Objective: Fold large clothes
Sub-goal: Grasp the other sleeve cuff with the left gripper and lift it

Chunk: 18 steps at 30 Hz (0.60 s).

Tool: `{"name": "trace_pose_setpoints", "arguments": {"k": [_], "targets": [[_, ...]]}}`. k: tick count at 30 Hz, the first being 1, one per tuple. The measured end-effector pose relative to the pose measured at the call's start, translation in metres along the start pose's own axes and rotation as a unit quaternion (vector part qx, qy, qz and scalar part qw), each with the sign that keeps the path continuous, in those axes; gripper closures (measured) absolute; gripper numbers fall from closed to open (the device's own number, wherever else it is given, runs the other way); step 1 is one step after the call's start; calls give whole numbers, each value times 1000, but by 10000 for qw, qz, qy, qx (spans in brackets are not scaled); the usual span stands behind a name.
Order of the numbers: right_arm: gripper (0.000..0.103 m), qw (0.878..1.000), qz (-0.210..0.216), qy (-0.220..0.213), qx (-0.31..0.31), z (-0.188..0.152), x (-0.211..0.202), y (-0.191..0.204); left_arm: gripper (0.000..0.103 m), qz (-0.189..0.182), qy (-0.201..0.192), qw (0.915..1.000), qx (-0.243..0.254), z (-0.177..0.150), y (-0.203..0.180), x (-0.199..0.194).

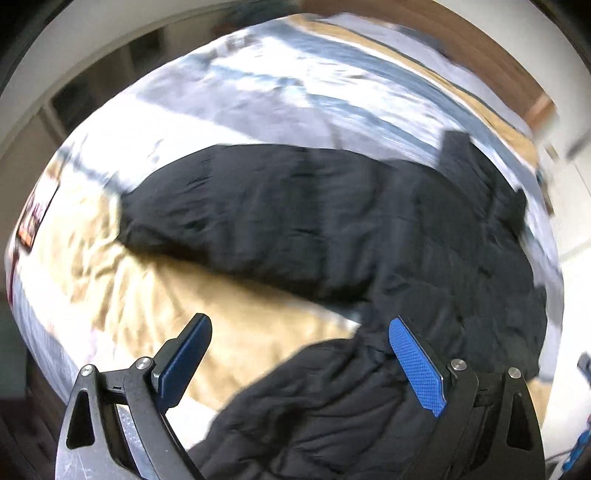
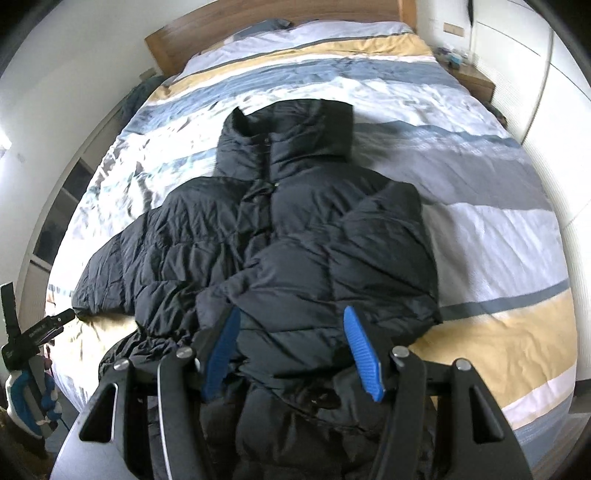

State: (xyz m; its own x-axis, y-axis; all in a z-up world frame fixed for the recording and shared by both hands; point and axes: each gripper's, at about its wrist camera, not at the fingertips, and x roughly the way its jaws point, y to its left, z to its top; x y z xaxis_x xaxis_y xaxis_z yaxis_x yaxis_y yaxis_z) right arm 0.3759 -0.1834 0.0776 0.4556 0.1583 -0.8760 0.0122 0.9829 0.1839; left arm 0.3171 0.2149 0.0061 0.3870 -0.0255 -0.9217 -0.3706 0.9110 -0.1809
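Note:
A large black puffer jacket (image 2: 295,236) lies front up on the bed, collar toward the headboard. Its right sleeve is folded across the body; its left sleeve (image 2: 110,266) stretches out to the left. My right gripper (image 2: 291,314) is open just above the jacket's lower part, with fabric between its blue fingers. In the left wrist view the jacket (image 1: 332,221) lies across the frame, blurred. My left gripper (image 1: 299,321) is open over the bedcover beside the jacket's hem, one finger (image 1: 417,365) over the black fabric. It holds nothing.
The bed has a striped cover (image 2: 480,229) in white, grey, blue and yellow, with a wooden headboard (image 2: 221,33) at the far end. A wooden nightstand (image 2: 472,79) stands at the far right. The other gripper (image 2: 33,339) shows at the bed's left edge.

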Motion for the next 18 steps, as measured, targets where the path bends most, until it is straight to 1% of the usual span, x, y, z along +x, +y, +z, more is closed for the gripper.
{"name": "trace_pose_setpoints", "arguments": {"k": [4, 8, 10, 12, 14, 15, 16, 18], "targets": [[46, 9999, -43, 77, -120, 12, 3, 21, 7, -86, 91, 9986, -523, 8, 46, 12], [46, 9997, -124, 71, -198, 27, 5, 40, 7, -270, 201, 9938, -1056, 13, 82, 28], [46, 9995, -194, 73, -244, 34, 3, 50, 7, -480, 292, 9880, -1441, 15, 100, 40], [46, 9993, -268, 69, -271, 39, -2, 56, 7, -658, 330, 9826, -1703, 16, 112, 48], [46, 9990, -374, 37, -246, 44, -9, 59, 8, -875, 343, 9730, -2106, 21, 128, 59], [46, 9988, -433, 11, -211, 46, -13, 59, 8, -936, 327, 9703, -2208, 23, 133, 62], [46, 9986, -494, -21, -169, 47, -18, 58, 8, -1026, 303, 9651, -2388, 26, 140, 68], [46, 9979, -637, -93, -51, 50, -29, 54, 9, -1030, 329, 9586, -2635, 33, 151, 81]]}}
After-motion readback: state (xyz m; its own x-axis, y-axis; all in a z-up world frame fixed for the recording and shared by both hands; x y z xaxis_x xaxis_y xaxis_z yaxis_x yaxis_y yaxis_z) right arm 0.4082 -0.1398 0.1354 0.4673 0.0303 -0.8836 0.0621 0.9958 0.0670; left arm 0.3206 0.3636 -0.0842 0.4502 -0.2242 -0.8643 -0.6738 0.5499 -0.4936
